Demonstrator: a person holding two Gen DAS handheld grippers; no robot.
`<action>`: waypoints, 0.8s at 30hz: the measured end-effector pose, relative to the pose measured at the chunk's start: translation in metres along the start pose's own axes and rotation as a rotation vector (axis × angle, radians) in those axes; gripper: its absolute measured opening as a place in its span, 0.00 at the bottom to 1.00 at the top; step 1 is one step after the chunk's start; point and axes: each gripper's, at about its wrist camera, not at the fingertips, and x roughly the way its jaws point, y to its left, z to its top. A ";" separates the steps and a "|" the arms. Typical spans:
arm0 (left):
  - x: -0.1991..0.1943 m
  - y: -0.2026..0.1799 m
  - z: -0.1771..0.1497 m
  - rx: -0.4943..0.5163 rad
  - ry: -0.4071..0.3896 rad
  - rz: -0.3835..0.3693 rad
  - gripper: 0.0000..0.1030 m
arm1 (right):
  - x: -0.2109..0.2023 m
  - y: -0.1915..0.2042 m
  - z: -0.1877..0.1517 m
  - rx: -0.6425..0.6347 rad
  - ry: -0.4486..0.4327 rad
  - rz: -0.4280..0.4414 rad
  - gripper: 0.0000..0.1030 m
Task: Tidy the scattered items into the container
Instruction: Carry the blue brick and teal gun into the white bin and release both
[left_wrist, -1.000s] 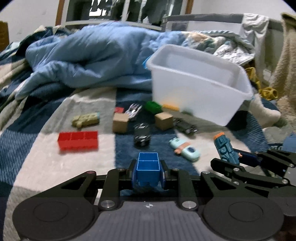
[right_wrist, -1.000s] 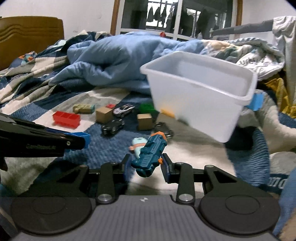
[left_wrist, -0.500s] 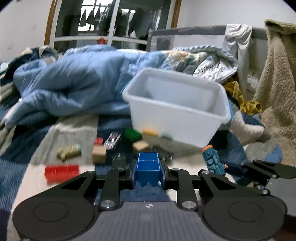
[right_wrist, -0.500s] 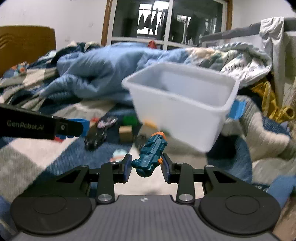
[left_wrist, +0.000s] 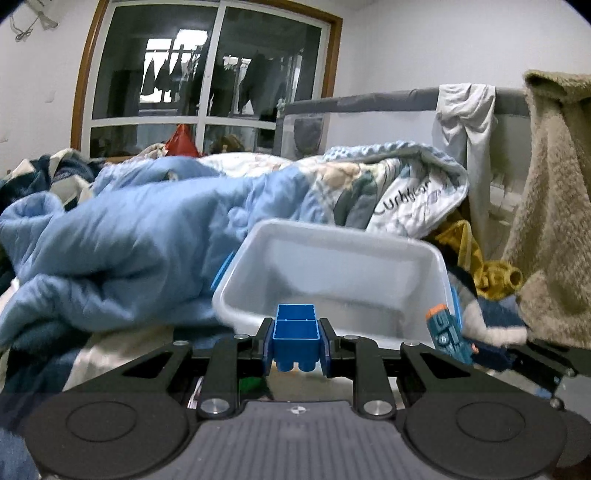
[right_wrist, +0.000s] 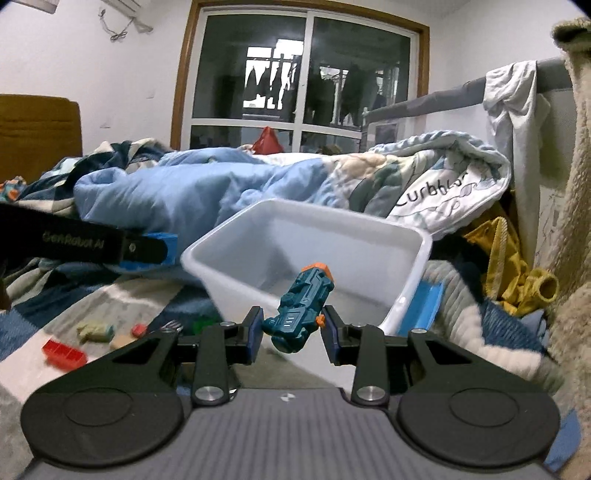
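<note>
My left gripper (left_wrist: 295, 341) is shut on a blue building block (left_wrist: 296, 334), held up just before the near rim of the white plastic bin (left_wrist: 332, 236). My right gripper (right_wrist: 291, 328) is shut on a teal toy blaster with an orange tip (right_wrist: 301, 306), also raised in front of the white bin (right_wrist: 417, 258). In the left wrist view the toy blaster (left_wrist: 447, 334) shows at the right, in the right gripper's fingers. In the right wrist view the left gripper's arm reaches in from the left, with the blue block (right_wrist: 162, 251) at its tip.
A red brick (right_wrist: 64, 352), a pale toy (right_wrist: 94, 330), a small red piece (right_wrist: 139, 329) and a green block (right_wrist: 201, 325) lie on the checked blanket. A blue duvet (left_wrist: 129, 229) is heaped behind the bin. A beige towel (left_wrist: 554, 206) hangs at the right.
Both grippers have risen and moved toward the bin with their toys still gripped. The bin now looms larger and its inside shows; most scattered toys have dropped out of the left wrist view.
</note>
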 end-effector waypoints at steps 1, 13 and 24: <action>0.005 -0.002 0.006 0.004 -0.004 -0.003 0.26 | 0.004 -0.003 0.003 0.003 -0.001 -0.001 0.36; 0.097 -0.023 0.023 -0.003 0.079 -0.043 0.26 | 0.057 -0.037 0.024 0.081 0.042 0.001 0.37; 0.123 -0.023 0.012 0.019 0.155 -0.039 0.44 | 0.080 -0.044 0.025 0.065 0.099 -0.022 0.54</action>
